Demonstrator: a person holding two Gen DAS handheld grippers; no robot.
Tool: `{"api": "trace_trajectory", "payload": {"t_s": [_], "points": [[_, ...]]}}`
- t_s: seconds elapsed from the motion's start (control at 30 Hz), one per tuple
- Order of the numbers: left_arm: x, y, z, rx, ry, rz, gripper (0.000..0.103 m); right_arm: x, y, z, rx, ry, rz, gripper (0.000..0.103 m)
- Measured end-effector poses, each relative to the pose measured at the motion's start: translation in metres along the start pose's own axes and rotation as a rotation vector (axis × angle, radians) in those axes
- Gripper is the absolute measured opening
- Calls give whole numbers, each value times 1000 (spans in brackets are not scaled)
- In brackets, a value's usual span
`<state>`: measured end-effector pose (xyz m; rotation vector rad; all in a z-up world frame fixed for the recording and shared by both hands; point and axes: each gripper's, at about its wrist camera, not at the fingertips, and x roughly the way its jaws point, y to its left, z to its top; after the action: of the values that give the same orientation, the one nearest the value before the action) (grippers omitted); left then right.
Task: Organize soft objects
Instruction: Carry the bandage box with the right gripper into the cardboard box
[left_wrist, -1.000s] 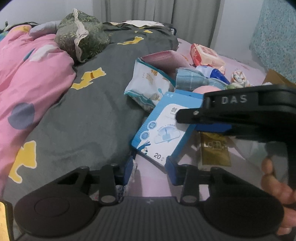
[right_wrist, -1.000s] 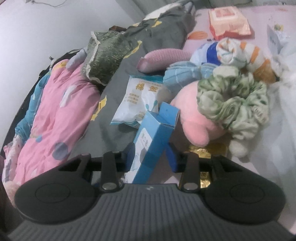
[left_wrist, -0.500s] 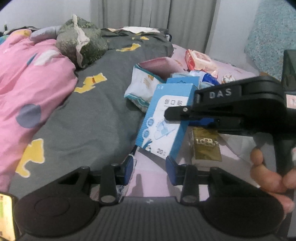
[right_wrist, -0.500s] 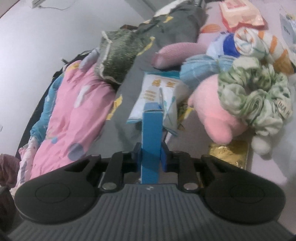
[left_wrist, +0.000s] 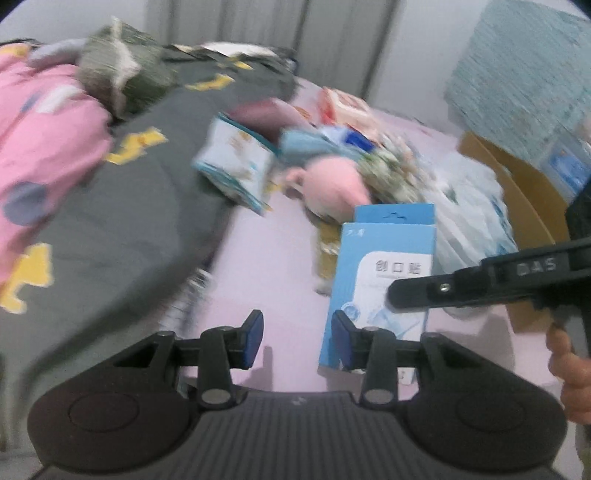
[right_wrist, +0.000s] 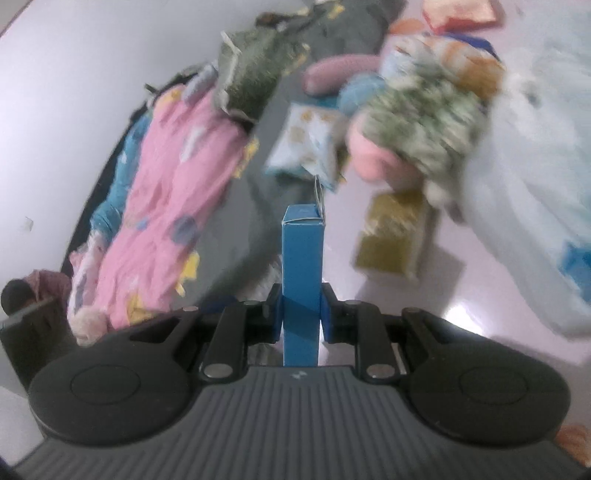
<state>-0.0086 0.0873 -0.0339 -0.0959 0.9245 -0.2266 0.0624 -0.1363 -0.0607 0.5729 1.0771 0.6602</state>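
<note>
My right gripper (right_wrist: 301, 314) is shut on a blue box (right_wrist: 301, 266), held upright and edge-on between its pads. In the left wrist view the same blue box (left_wrist: 384, 280) hangs above the pink sheet, with the right gripper's black finger (left_wrist: 443, 291) across its face. My left gripper (left_wrist: 295, 339) stands open over the sheet with nothing between its fingers. The soft pile lies beyond: a pink plush (left_wrist: 332, 188), a green floral fabric bundle (left_wrist: 391, 170), a folded blue cloth (left_wrist: 303, 144) and a white-and-blue packet (left_wrist: 236, 166).
A grey blanket (left_wrist: 110, 221), a pink duvet (left_wrist: 37, 147) and a green pillow (left_wrist: 118, 70) fill the left. A brown cardboard box (left_wrist: 517, 192) and a pale plastic bag (left_wrist: 469, 206) sit on the right. A gold packet (right_wrist: 391, 236) lies near the plush. A hand (left_wrist: 569, 369) grips the right handle.
The right gripper closed on the blue box, lifted it and carried it rightwards away from the pile. The left wrist view swung right and now shows bare pink sheet beneath.
</note>
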Motion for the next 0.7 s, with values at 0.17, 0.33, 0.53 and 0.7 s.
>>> {"api": "trace_trajectory", "payload": {"t_s": [0.17,0.33,0.53,0.7], "points": [[24,-16,-9,45,69,-46,46,-6,-18,-11,0,28,-108,22],[44,-23,-9,67,126,-62,53,-9,-26,-12,-26,-8,-207,32],[59,-27,-9,54,183,-114,56,-11,-32,-21,-29,-18,-315,35],[71,-28,-6,29,204,-174,56,-22,-49,-26,43,-33,-264,33]]}}
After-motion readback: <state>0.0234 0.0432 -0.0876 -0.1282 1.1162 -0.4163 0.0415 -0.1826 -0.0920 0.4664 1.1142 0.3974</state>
